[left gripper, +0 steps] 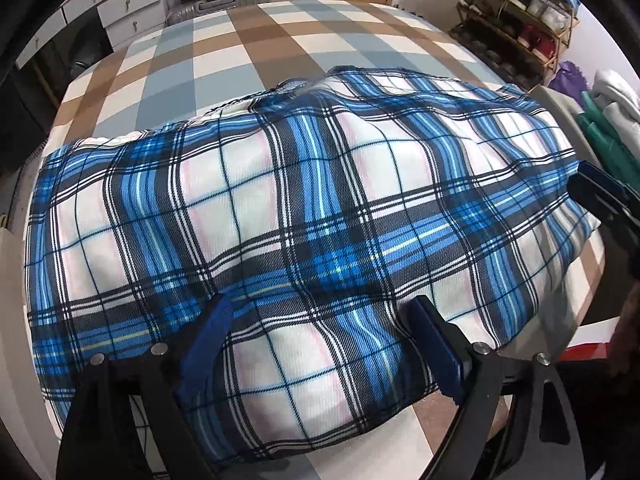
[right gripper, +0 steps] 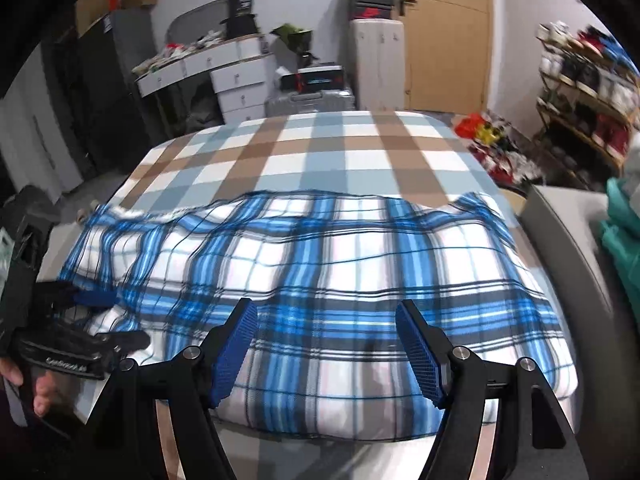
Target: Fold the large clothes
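Both claws, left (left gripper: 324, 340) and right (right gripper: 326, 348), gape wide and hold nothing, poised low over the near hem of the plaid garment (left gripper: 280, 208) spread across my bed (right gripper: 320, 148), presumably for pinching.

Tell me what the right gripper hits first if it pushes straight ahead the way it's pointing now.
Most likely the blue plaid cloth on the checked bed. The right gripper, jaws open, points along and slightly down at it. Depth is unclear, so I cannot tell how close the fingertips already are.
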Action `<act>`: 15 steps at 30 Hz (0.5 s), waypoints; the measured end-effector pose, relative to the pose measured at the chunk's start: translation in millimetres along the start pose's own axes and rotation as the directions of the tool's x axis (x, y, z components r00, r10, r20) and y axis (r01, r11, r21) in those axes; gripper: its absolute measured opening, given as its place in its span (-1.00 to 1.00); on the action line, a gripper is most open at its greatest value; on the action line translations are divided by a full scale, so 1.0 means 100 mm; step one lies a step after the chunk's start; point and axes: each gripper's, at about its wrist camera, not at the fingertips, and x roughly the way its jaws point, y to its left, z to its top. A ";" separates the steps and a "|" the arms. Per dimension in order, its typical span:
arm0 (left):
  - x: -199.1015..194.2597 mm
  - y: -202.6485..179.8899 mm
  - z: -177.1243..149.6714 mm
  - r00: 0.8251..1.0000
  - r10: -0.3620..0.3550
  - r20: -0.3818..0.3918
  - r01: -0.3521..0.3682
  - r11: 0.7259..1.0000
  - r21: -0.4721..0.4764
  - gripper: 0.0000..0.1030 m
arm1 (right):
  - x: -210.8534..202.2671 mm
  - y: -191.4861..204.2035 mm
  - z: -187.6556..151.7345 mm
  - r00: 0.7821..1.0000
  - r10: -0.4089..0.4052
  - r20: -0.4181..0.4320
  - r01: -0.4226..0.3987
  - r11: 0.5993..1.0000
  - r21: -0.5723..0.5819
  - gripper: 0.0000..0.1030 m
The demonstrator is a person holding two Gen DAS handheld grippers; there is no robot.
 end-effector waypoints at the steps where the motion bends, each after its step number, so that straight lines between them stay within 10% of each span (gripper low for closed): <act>1: -0.02 0.01 0.01 1.000 -0.011 -0.002 0.011 1.000 -0.011 0.67 | 0.01 0.04 0.00 1.000 0.010 -0.002 -0.010 1.000 -0.016 0.39; 6: -0.35 0.15 -0.07 0.978 -0.190 0.088 0.198 0.975 -0.104 0.66 | 0.01 0.18 -0.03 0.989 0.149 -0.025 -0.150 0.987 -0.052 0.39; 11: -0.25 0.13 -0.03 0.989 -0.133 0.059 0.138 0.986 -0.097 0.66 | 0.49 0.40 -0.26 0.967 0.024 -0.253 -0.068 0.984 -0.165 0.47; 15: -0.19 0.22 -0.02 0.993 -0.111 0.031 0.114 0.986 -0.124 0.66 | 0.52 0.36 -0.22 0.968 0.051 -0.247 -0.088 0.986 -0.143 0.48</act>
